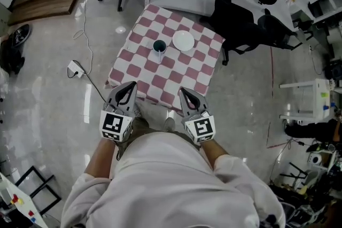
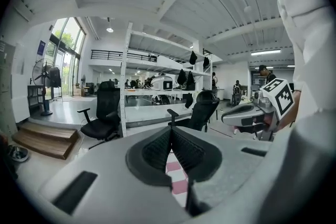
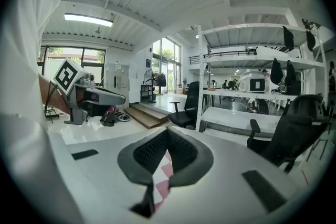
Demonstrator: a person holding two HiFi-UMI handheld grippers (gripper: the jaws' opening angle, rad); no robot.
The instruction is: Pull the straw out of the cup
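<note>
Your left gripper [image 1: 128,88] and right gripper [image 1: 185,93] both have their jaws pressed together with nothing between them, hovering over the near edge of the small table with the pink-and-white checked cloth [image 1: 160,80]. The dark teal cup [image 1: 159,47] stands near the table's middle, just beside a round white plate [image 1: 183,40]. Its straw is too small to make out. Bare glossy floor [image 1: 53,88] opens left of the table, while black office chairs [image 1: 240,24] crowd its far right corner.

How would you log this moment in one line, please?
phase: pre-grasp | left hand-held gripper: shut, empty | right hand-held gripper: shut, empty | cup: on table, untouched
</note>
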